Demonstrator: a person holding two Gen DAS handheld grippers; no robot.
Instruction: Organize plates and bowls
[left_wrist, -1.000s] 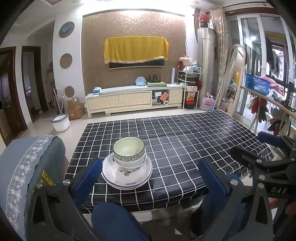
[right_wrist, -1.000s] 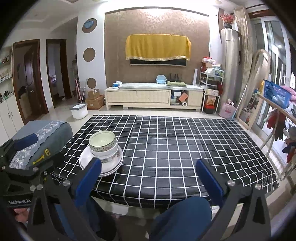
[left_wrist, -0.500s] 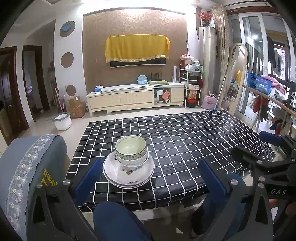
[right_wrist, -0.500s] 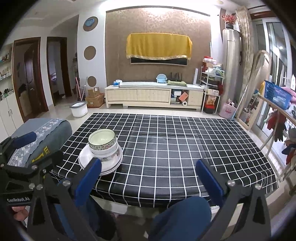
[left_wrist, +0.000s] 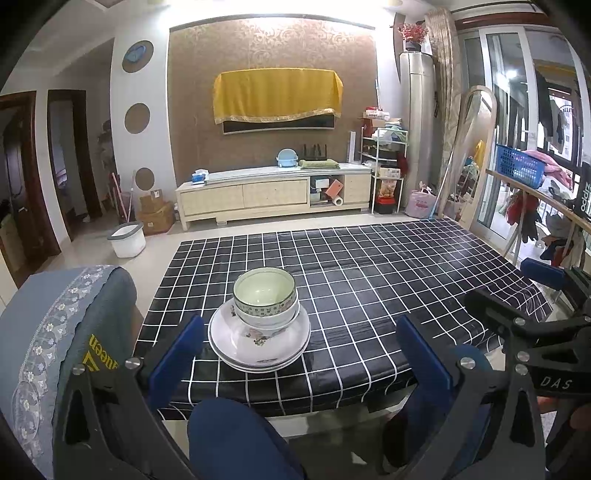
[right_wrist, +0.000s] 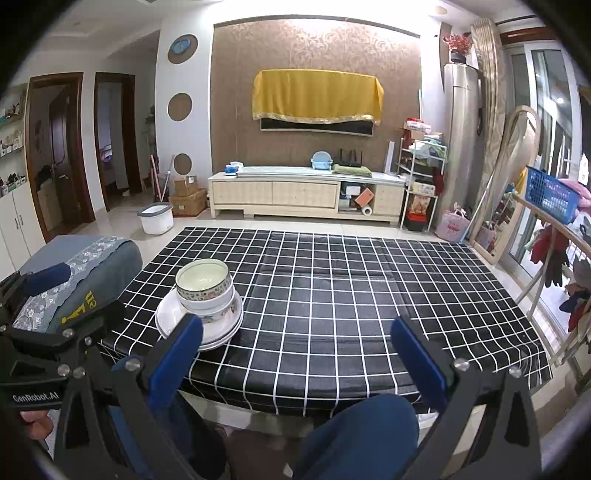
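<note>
The left gripper (left_wrist: 299, 347) hangs short of the near edge of the bench (left_wrist: 369, 280), its blue fingers (left_wrist: 177, 352) spread wide and closed on nothing. Ahead of it, toward 11 o'clock of its midpoint, stands the stack of plates (left_wrist: 258, 341) with the nested bowls (left_wrist: 265, 301) on top. The stack sits on the black checked cloth near the bench's near-left corner; in this view its left rim lies just beside the left finger's tip, but whether they are level in depth cannot be told.

The right gripper (right_wrist: 297, 349) is likewise wide apart and empty, held before the near edge of the bench (right_wrist: 369, 295). From it the plates (right_wrist: 201, 325) lie at about 10 o'clock, partly hidden behind its left finger (right_wrist: 177, 350), with the bowls (right_wrist: 204, 286) rising above that fingertip. The uppermost bowl is upright, pale inside, with a patterned band around its outside.

At 9 o'clock of the stack, just off the bench's left side, is a grey padded seat with a lace trim (left_wrist: 62, 332). Dark blue trouser knees (right_wrist: 358, 432) show at 6 o'clock in both views. Each camera catches the other gripper at its edge: the right one at 3 o'clock in the left view, the left one at 9 o'clock in the right view.
</note>
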